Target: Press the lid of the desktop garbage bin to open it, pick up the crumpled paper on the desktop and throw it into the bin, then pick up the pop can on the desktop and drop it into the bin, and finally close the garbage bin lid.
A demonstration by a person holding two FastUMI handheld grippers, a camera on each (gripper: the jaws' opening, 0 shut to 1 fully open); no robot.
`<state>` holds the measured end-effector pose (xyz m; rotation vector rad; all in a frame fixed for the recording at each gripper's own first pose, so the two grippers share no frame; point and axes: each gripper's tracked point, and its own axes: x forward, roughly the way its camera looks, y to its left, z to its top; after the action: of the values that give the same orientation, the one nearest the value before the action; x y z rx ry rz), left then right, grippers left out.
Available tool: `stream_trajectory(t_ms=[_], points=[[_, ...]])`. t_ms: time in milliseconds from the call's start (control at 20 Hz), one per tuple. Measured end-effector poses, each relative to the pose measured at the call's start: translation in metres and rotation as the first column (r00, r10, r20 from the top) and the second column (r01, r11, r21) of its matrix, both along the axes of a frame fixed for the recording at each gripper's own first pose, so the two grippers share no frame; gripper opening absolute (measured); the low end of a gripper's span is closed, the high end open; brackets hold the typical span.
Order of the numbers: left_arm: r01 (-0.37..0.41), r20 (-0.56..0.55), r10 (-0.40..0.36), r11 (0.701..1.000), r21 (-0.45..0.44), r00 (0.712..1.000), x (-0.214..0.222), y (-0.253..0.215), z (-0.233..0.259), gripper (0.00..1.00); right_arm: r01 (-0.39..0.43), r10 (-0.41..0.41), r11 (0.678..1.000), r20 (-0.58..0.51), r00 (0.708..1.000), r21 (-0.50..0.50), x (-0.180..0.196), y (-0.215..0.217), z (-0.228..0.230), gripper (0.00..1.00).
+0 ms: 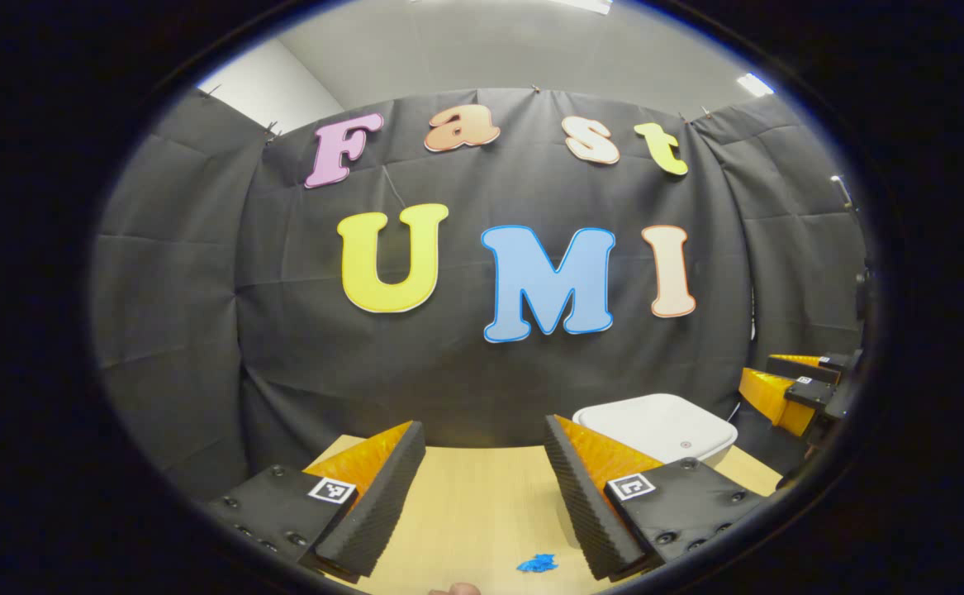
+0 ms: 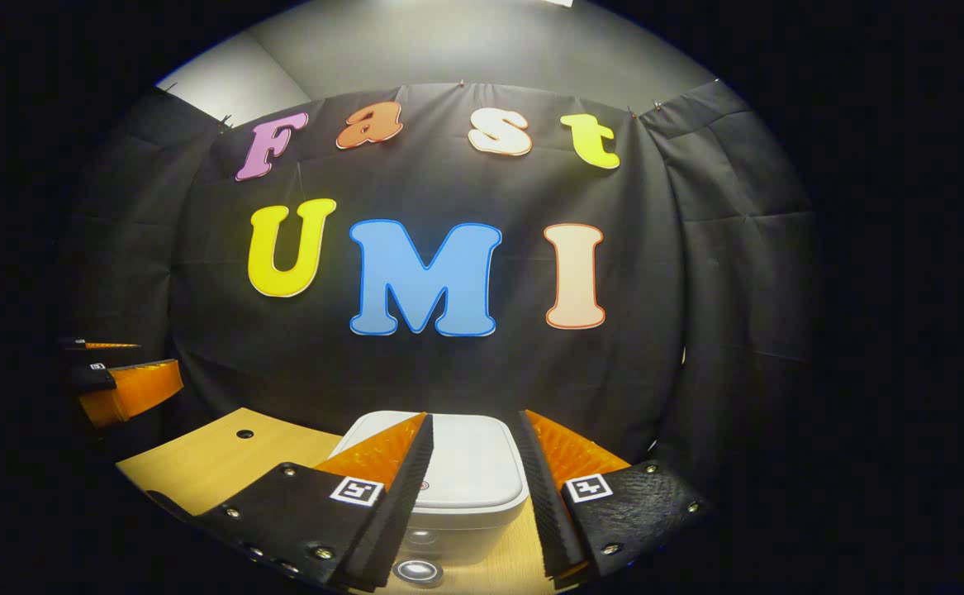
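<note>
The white garbage bin (image 2: 469, 463) stands on the wooden table with its lid down. My right gripper (image 2: 475, 417) hovers open just in front of and above the bin, which shows between its fingers. The bin (image 1: 663, 428) lies to the right of my left gripper (image 1: 482, 426), which is open over the table with nothing between its fingers. A blue crumpled paper (image 1: 538, 564) lies on the table below the left gripper, near its right finger. The right gripper (image 1: 787, 376) appears at the far right, the left gripper (image 2: 114, 364) at the far left.
The wooden table (image 1: 465, 504) ends at the black cloth wall behind the bin. A small round hole (image 2: 244, 433) sits in the tabletop left of the bin. A small round piece (image 2: 417, 570) shows low on the bin's front.
</note>
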<state>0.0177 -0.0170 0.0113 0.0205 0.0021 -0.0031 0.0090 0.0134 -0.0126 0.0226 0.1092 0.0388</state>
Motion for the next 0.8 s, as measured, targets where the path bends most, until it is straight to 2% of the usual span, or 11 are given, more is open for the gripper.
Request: stream_trajectory(t_ms=[50, 150, 200, 300, 350, 450, 500, 800], points=[[0.0, 0.0, 0.0, 1.0, 0.0, 1.0, 0.0, 0.0, 0.0, 0.95, 0.001, -0.001, 1.0, -0.008, 1.0, 0.002, 0.003, 0.002, -0.001, 0.62], [0.001, 0.001, -0.001, 1.0, 0.002, 1.0, 0.001, -0.002, 0.001, 0.95, -0.007, 0.008, 1.0, -0.022, 1.0, 0.01, 0.008, -0.001, -0.005, 0.3], [0.001, 0.0, -0.001, 1.0, 0.002, 1.0, 0.002, -0.003, 0.001, 0.95, 0.005, -0.005, 1.0, -0.032, 0.999, 0.001, 0.006, -0.002, -0.008, 0.3], [0.001, 0.002, -0.001, 1.0, 0.003, 1.0, 0.004, -0.002, 0.001, 0.95, 0.011, -0.01, 1.0, -0.031, 0.999, 0.014, 0.013, -0.005, -0.011, 0.01], [0.001, 0.003, -0.001, 1.0, 0.004, 1.0, 0.004, -0.002, 0.002, 0.95, 0.005, -0.004, 1.0, -0.041, 0.999, 0.017, 0.014, -0.003, -0.013, 0.05], [0.0, 0.002, 0.0, 1.0, 0.003, 1.0, 0.005, -0.001, 0.002, 0.95, 0.006, -0.006, 1.0, -0.046, 0.999, 0.005, 0.015, -0.004, -0.017, 0.05], [-0.002, 0.001, 0.002, 1.0, 0.004, 1.0, 0.006, -0.001, 0.001, 0.95, 0.004, -0.003, 1.0, -0.051, 0.999, 0.004, 0.016, -0.002, -0.017, 0.02], [-0.007, 0.005, 0.007, 1.0, 0.01, 1.0, 0.01, 0.003, 0.003, 0.95, -0.026, 0.025, 1.0, -0.092, 0.995, -0.004, 0.029, 0.004, -0.037, 0.02]])
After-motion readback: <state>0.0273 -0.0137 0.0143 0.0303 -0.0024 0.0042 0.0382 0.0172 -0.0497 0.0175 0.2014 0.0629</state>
